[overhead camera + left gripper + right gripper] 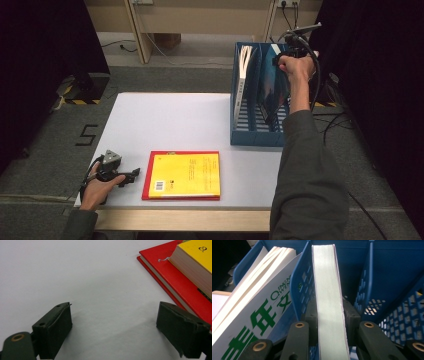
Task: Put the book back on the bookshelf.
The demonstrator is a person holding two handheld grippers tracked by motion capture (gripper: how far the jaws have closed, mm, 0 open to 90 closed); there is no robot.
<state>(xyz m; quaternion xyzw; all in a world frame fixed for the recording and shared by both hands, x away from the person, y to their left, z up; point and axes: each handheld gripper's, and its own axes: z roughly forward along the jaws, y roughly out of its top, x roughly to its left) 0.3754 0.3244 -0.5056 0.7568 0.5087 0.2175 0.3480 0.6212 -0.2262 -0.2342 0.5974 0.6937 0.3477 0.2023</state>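
R gripper (329,322) clamped on a blue-covered book (329,305), pads pressing both covers near the page edge; book stands on edge in the middle slot of the blue file rack (250,135) at far right of table (165,120). High view: book leans in the slot, R hand above the rack top. White book w/ green lettering (259,315) sits in the next slot over, divider between them.

Handling, my read: rigid slab, moderate wt, glossy covers = some slip risk; pinch across the closed thickness keeps pages shut. Slot walls close, so keep it plumb or a corner may snag.

L gripper (113,327) jaws apart, nothing between, resting on table just beside yellow book (187,174) stacked on red book (175,282)
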